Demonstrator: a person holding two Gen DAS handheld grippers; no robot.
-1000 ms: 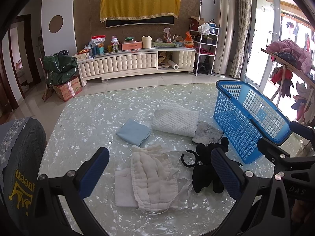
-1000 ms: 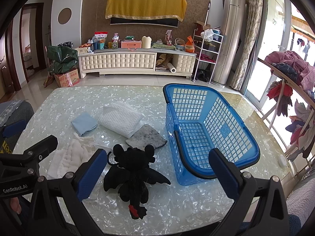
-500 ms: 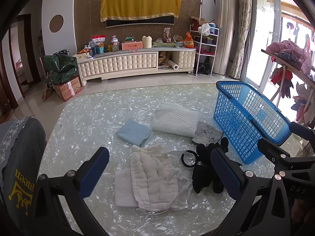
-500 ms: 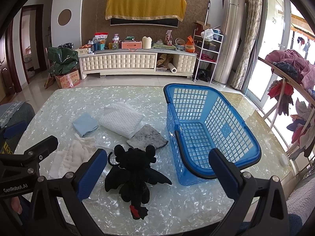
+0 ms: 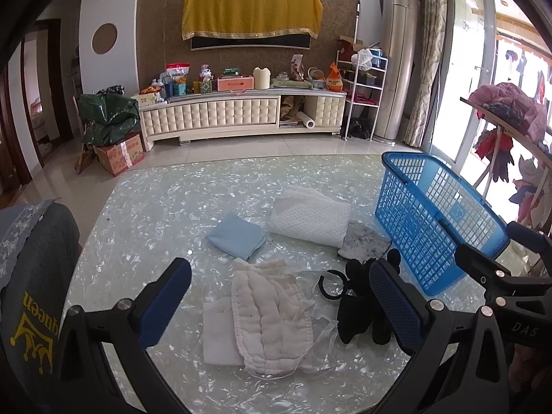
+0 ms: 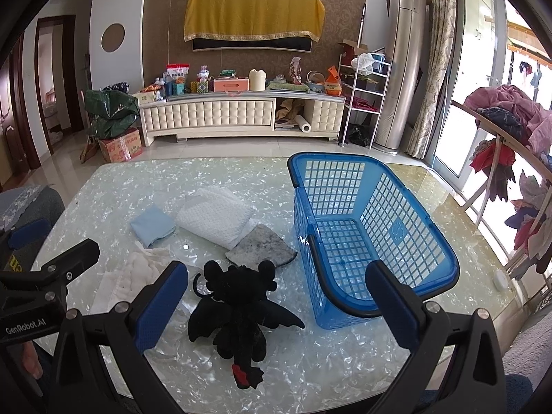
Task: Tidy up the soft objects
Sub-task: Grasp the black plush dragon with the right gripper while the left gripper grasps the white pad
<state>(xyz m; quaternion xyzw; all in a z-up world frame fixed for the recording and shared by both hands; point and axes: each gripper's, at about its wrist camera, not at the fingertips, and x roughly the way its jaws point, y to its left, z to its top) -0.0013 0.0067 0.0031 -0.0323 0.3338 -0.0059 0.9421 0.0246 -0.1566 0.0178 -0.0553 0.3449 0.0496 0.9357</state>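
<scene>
Setting: living room; pearly, shell-patterned worktop (image 6: pixel 345 372) in front of a long cream TV cabinet (image 6: pixel 220 117), clothes rack (image 6: pixel 510 145) off to the right.
Right gripper (image 6: pixel 276 310): jaws spread wide, nothing between them; hovers above the near edge of the worktop, black plush dragon (image 6: pixel 238 307) framed between its blue pads (image 6: pixel 158 307).
Left gripper (image 5: pixel 279 307): jaws likewise wide apart and empty; hangs over the quilted white cloth (image 5: pixel 272 317).
Nearest items: plush dragon lies flat on the worktop, just left of the basket, wings out, red tail tip toward the camera. Quilted white cloth with loose ties lies crumpled beside it, partly over a flat white cloth (image 5: pixel 217 331).
Further out: grey mottled cloth (image 6: pixel 262 248) just beyond the dragon; folded white waffle towel (image 6: pixel 215 219) overlapping its edge; folded light-blue cloth (image 6: pixel 151 226) to the left of the towel.
Basket: blue plastic basket (image 6: pixel 396 207) stands upright on the right of the worktop, black handle folded down at the near rim; floor of it bare, nothing inside.
Progress: judged at the very start. All six soft items are out on the worktop, none in the basket.
Remaining: everything, presumably each piece lifted into the basket; dragon looks the likeliest first pick for the right gripper.
</scene>
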